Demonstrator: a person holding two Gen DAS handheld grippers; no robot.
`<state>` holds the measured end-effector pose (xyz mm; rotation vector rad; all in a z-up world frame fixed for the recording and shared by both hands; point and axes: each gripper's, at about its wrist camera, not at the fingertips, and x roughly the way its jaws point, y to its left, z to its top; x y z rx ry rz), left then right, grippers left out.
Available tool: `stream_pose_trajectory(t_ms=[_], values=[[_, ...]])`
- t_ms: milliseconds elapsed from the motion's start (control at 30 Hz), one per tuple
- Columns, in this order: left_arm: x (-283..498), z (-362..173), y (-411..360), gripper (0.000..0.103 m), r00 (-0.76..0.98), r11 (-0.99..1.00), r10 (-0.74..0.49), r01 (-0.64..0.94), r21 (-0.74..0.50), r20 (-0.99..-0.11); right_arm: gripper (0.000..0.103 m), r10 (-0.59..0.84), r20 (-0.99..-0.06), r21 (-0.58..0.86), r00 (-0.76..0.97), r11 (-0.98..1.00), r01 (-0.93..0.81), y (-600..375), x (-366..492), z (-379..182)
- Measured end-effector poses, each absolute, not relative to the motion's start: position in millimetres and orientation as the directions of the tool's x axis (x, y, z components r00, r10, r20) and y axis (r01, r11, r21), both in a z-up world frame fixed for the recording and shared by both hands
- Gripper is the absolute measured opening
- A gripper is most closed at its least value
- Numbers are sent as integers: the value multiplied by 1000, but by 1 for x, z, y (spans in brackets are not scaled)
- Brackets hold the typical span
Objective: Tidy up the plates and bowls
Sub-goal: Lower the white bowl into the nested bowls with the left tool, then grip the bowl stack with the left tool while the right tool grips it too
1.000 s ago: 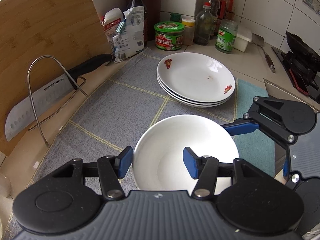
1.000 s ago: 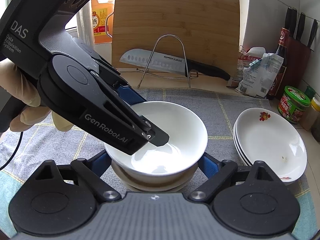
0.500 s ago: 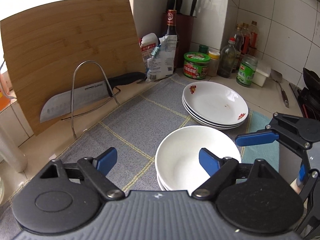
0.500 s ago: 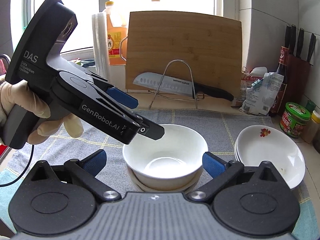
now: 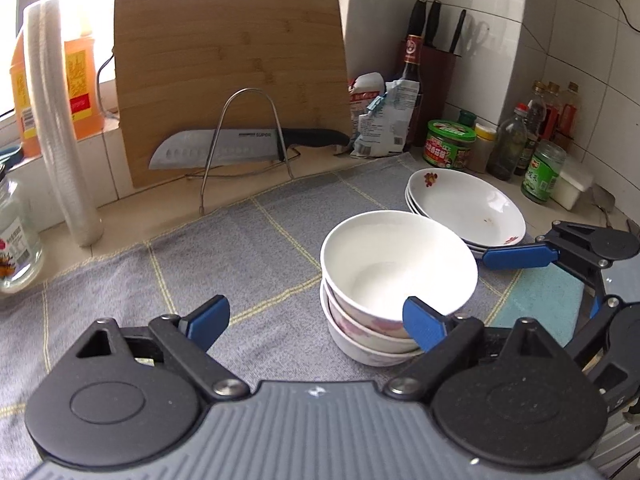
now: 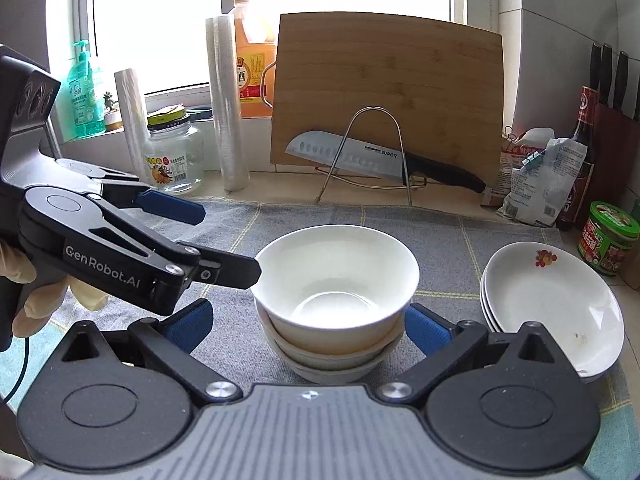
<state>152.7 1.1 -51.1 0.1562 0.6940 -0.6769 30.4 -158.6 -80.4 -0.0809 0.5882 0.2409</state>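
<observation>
A stack of three white bowls point(image 5: 396, 276) stands on the grey checked mat; it also shows in the right wrist view point(image 6: 336, 292). A stack of three white flowered plates point(image 5: 468, 204) lies to its right, seen too in the right wrist view point(image 6: 552, 300). My left gripper point(image 5: 316, 316) is open and empty, to the left of the bowls; its right finger is near the stack's front. It shows in the right wrist view point(image 6: 224, 240) beside the top bowl's rim. My right gripper point(image 6: 308, 326) is open, its fingers either side of the bowl stack, touching nothing. It shows at the right in the left wrist view point(image 5: 520, 258).
A bamboo cutting board point(image 6: 384, 92) leans on the back wall behind a wire stand point(image 6: 372, 152) holding a knife point(image 6: 360, 156). Jars, bottles and bags point(image 5: 452, 144) line the back right. A roll point(image 5: 60, 120) and a glass jar point(image 6: 172, 156) stand at the left.
My left gripper let go of the top bowl, opened, and drew back and left. My right gripper pulled back and up. The bowl now rests on the stack.
</observation>
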Motion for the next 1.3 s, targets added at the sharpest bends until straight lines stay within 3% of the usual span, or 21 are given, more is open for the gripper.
stream_pose_trajectory(t_ms=[367, 700, 900, 1033, 1300], values=[[128, -77, -14, 93, 509, 807, -473, 578, -121, -720, 103, 207, -696, -44, 688, 943, -328, -208, 49, -129], [151, -122, -37, 93, 404, 710, -474, 701, -68, -782, 103, 184, -746, -68, 640, 935, -348, -205, 70, -147], [159, -130, -40, 102, 381, 639, -521, 767, -53, -764, 103, 180, -758, -70, 627, 933, -353, -204, 73, -146], [159, -136, -43, 102, 400, 585, -532, 811, 17, -747, 103, 185, -751, -70, 633, 932, -355, -205, 73, -147], [167, -135, -47, 103, 392, 578, -534, 816, 15, -749, 103, 214, -774, -71, 596, 906, -417, -209, 76, -144]])
